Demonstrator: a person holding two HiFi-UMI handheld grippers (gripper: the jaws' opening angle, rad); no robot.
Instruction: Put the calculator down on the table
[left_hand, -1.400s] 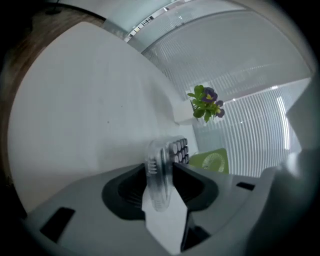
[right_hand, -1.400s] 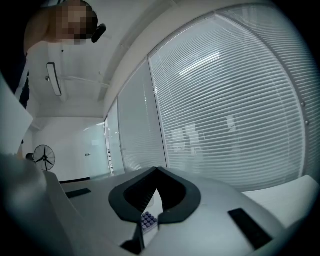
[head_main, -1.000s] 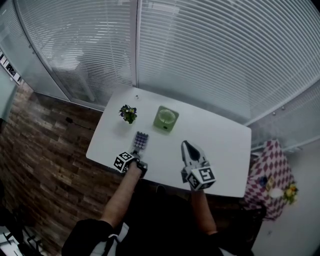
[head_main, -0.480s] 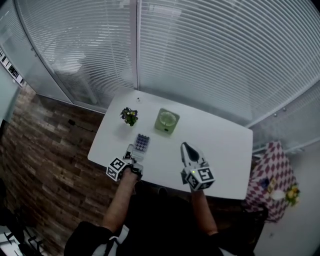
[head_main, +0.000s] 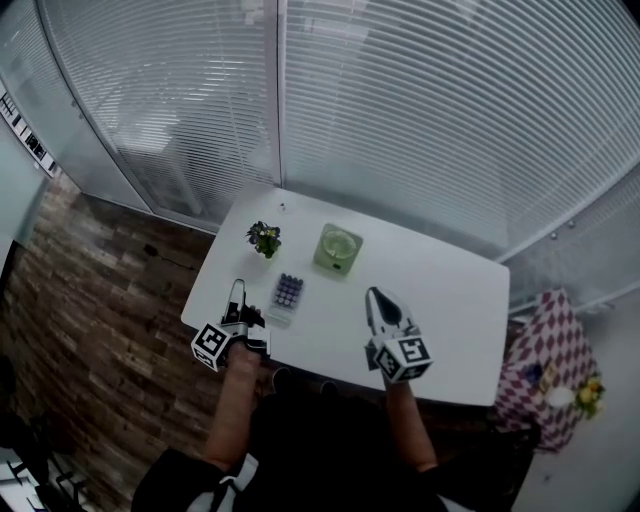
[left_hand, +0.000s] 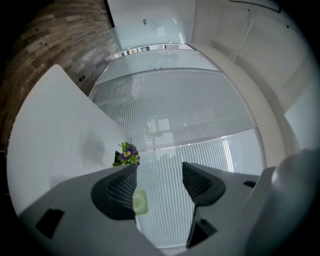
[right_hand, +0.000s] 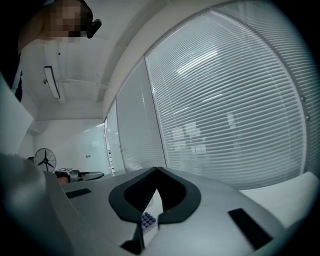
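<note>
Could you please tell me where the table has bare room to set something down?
The widest bare patch is the right half of the table, from the green object to the far edge. The left end is crowded: flower pot, calculator and left tongs.

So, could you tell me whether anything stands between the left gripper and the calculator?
Nothing visible does. The calculator lies flat on the table, just right of the open left gripper, with only bare tabletop between them. The plant stands farther back.
</note>
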